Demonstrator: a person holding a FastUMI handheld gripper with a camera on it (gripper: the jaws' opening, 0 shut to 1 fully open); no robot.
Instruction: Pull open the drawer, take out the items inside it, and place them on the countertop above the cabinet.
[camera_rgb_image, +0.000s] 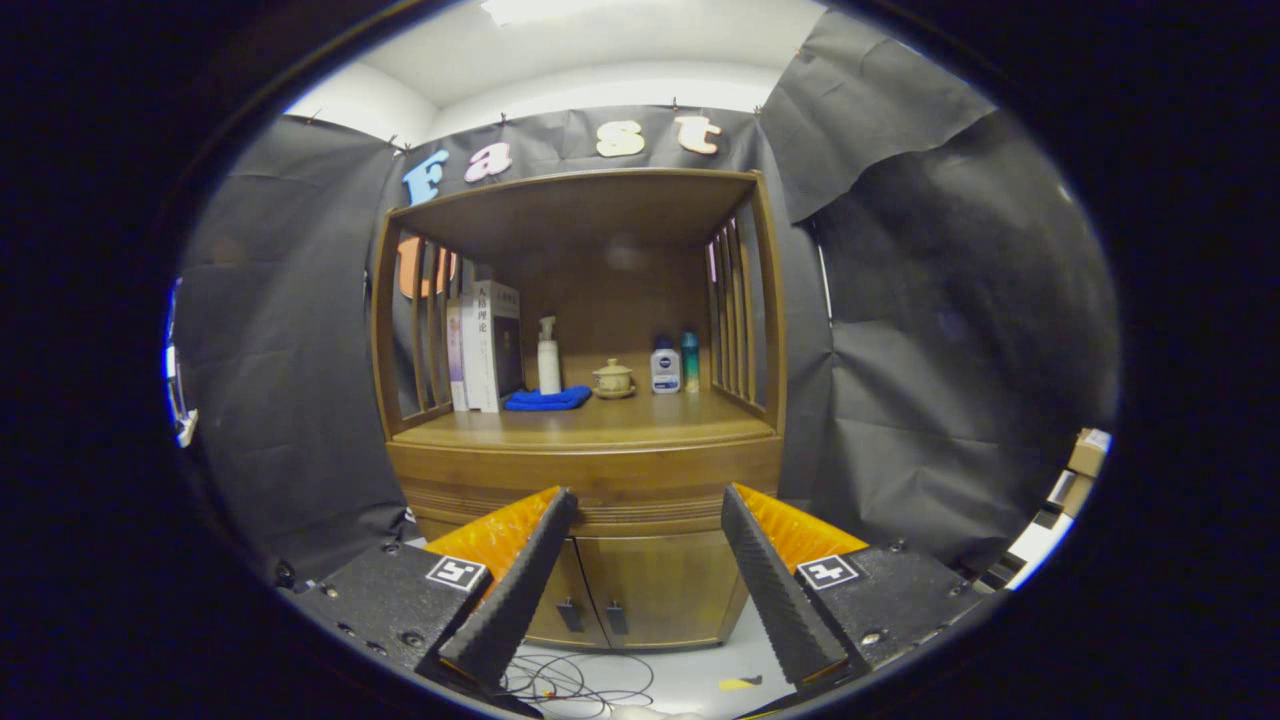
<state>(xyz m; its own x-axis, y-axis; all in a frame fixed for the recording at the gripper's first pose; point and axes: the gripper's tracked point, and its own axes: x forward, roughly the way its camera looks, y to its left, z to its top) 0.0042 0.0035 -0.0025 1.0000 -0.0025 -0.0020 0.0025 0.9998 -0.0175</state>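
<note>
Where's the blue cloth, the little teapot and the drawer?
blue cloth (547, 399): gripper view, middle of the folded cloth.
little teapot (613, 379): gripper view, its round body.
drawer (585, 483): gripper view, its closed front panel, beyond the open gripper (650, 505).

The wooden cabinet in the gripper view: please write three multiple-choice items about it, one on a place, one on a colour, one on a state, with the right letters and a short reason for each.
1. Where does the folded cloth lie?
A. on the countertop, between the books and the small lidded pot
B. on the floor by the cables
C. on top of the books

2. What colour is the cloth?
A. red
B. blue
C. white

3. How does the gripper stand?
A. shut on a door handle
B. shut on the cloth
C. open, holding nothing

Answers:
1 A: the cloth rests on the countertop, right of the books and left of the lidded pot.
2 B: it is plainly blue.
3 C: the gripper has its fingers wide apart, short of the cabinet, whose drawer front looks closed.
</note>
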